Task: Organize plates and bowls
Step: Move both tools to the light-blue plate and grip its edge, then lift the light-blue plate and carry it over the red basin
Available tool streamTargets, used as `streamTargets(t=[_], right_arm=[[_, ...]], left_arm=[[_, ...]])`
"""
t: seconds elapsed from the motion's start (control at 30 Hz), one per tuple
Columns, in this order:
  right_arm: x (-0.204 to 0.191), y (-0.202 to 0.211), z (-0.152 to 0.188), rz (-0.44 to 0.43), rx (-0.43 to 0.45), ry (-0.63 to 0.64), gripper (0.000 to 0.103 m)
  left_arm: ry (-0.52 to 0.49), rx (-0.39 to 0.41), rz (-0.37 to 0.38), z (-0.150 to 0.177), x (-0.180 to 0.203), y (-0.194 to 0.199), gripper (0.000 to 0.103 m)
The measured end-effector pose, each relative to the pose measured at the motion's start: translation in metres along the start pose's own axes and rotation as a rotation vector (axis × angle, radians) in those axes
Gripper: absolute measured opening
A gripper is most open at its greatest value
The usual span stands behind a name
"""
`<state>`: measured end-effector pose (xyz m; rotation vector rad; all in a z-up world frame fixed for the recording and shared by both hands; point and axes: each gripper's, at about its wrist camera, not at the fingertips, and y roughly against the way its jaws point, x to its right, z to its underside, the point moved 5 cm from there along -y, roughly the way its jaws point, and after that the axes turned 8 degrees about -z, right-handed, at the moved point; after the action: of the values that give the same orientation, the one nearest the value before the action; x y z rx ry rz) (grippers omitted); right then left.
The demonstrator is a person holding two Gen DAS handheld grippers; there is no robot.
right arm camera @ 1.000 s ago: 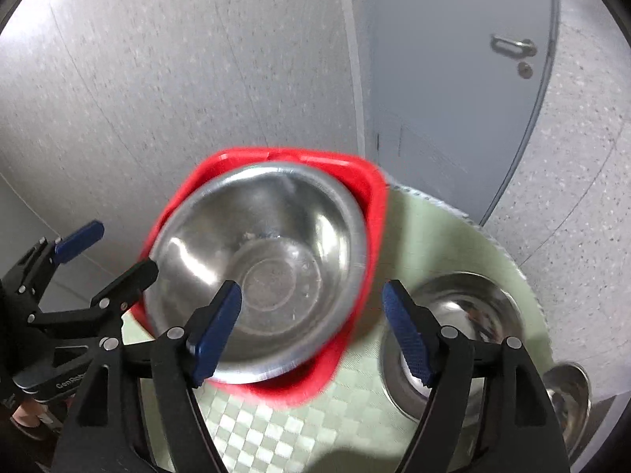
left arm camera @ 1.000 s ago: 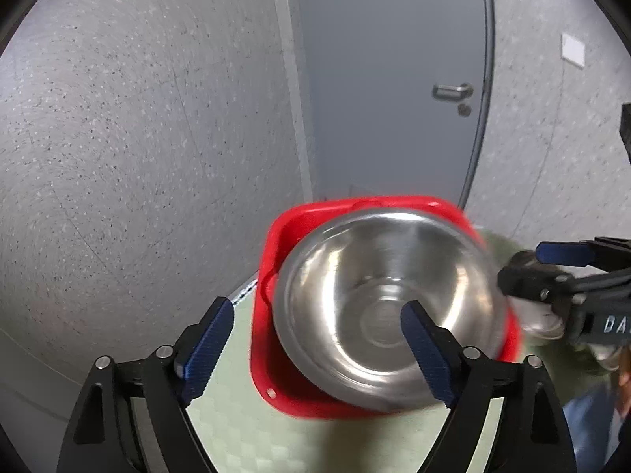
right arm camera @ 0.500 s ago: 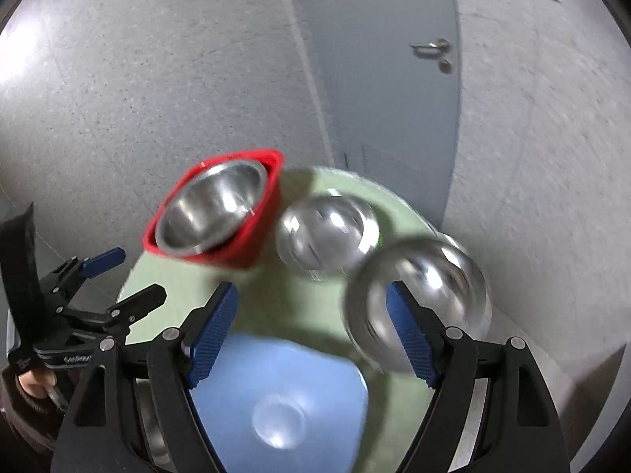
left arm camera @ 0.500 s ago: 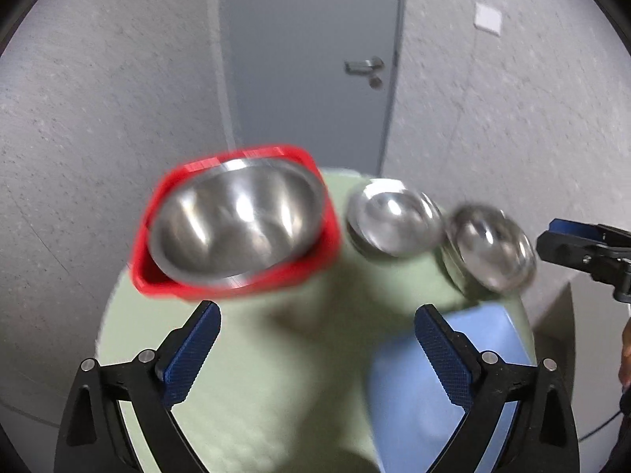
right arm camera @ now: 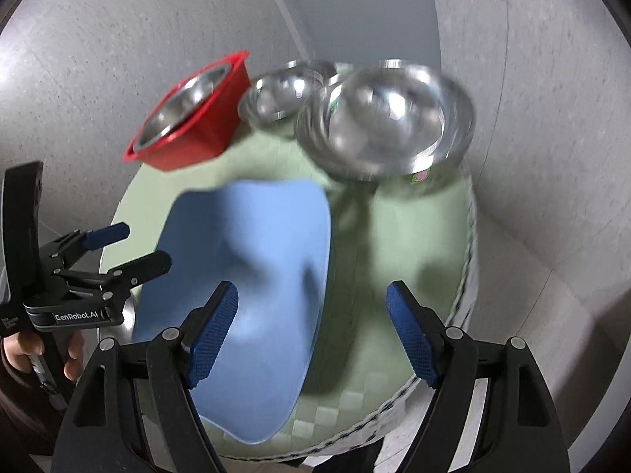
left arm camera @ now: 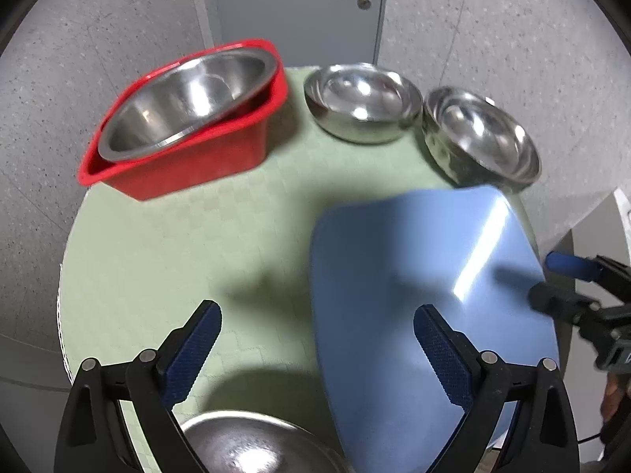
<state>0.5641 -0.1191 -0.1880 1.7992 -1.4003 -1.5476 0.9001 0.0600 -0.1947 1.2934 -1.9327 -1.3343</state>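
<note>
Two claws, left claw (left arm camera: pixel 317 349) and right claw (right arm camera: pixel 311 331), hang wide open and empty. We see one bowl (left arm camera: pixel 185 90) nested in the red tub (left arm camera: pixel 197 157) upper left; two bowls (left arm camera: pixel 361 98), probably next, wait beside the blue plate (left arm camera: pixel 414 276) mid-table (left arm camera: pixel 177 236).

Even, bright indoor light from overhead. Streak of glare crossed glossy blue square plate (left arm camera: pixel 426 276). Soft finger shadows fell on round green checked tabletop (left arm camera: pixel 177 244). Right wrist view motion-blurred, nearest shiny steel bowl (right arm camera: pixel 386 122) smeared. Fisheye bent walls, corners dark with vignette.
</note>
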Motion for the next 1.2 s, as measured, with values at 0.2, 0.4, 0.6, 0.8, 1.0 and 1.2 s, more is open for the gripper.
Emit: streamTargets(t=[0.2,0.4,0.6,0.8,1.0,1.2], right_arm=[[0.007,-0.015,0.018,-0.031,-0.052,-0.036,0.069],[0.003,-0.025,0.025,-0.077,-0.094,-0.054,0.044],[-0.005,-0.031,0.031,-0.085,-0.103,-0.055,0.029],[-0.022,-0.013,0.023,-0.075,-0.071,-0.019,0.028],[-0.056,0.013,-0.006,-0.08,-0.001,0.052,0.028],[-0.091,0.016,-0.059,-0.066,0.068,0.13,0.028]], left_arm=[[-0.026,-0.047,0.017,0.008,0.009,-0.011,0.083],[-0.065,-0.093,0.052,0.012,0.017,-0.022,0.045],[-0.065,-0.08,0.067,0.008,0.011,-0.02,0.026],[-0.049,0.014,0.095,-0.005,-0.003,0.009,0.026],[-0.019,0.109,0.102,-0.028,-0.03,0.041,0.026],[0.019,0.183,0.085,-0.058,-0.072,0.059,0.026]])
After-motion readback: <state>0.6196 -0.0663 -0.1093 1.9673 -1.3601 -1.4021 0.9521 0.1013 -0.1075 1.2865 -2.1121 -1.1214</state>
